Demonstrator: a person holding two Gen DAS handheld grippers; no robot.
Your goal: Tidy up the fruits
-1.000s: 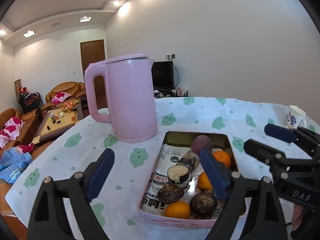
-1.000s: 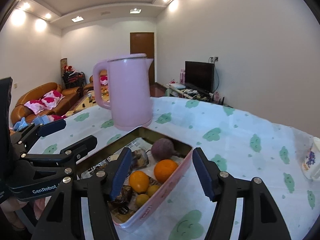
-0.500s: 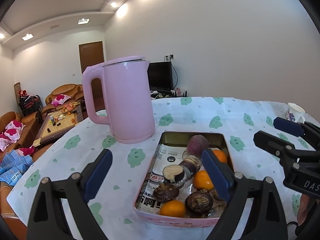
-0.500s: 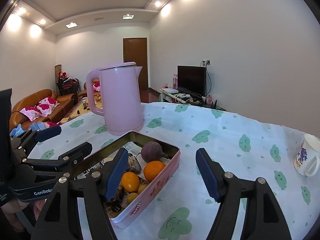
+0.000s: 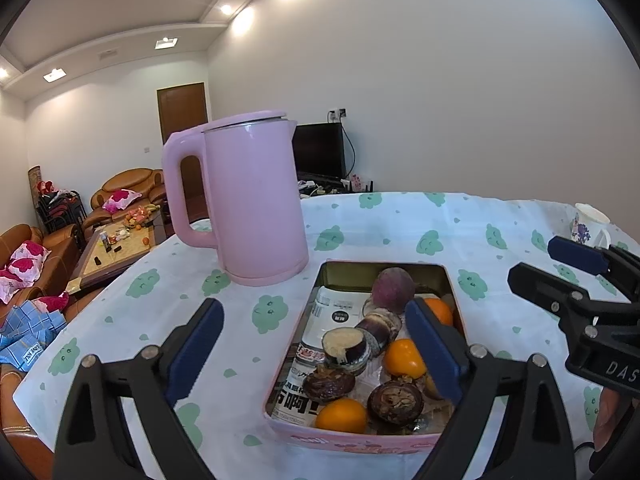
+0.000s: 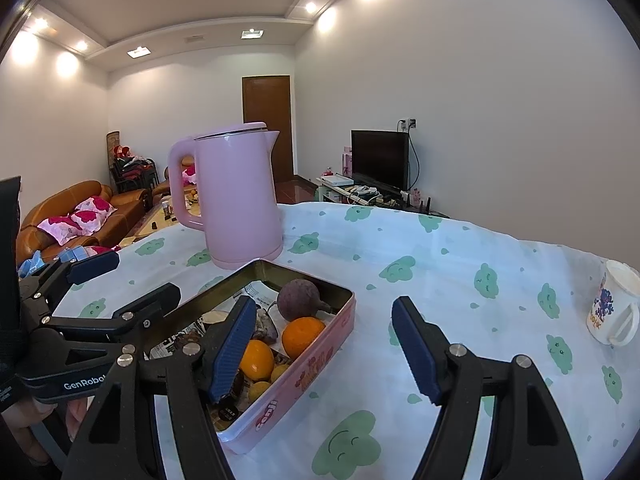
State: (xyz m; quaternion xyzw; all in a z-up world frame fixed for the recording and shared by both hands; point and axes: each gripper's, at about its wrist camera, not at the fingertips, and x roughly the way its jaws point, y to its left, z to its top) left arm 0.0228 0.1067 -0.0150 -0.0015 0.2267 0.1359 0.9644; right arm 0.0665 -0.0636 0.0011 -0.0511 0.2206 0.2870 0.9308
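Your left gripper point(image 5: 316, 344) and right gripper point(image 6: 324, 344) both hover with jaws apart and empty, just short of the tin point(image 5: 384, 270). The fruits point(image 5: 404, 358) sit crowded inside it, the kettle point(image 5: 248, 200) just behind. Reach in carelessly and a jaw may catch the rim and shove the tin along the surface point(image 6: 440, 264) into the kettle.

A shallow pink tin point(image 5: 352, 442), lined with printed paper, lies open on the table. Inside sit 1 round purple fruit point(image 5: 393, 289) at the far end, several oranges point(image 5: 404, 357), and dark brown halved fruits point(image 5: 395, 401) nearer.
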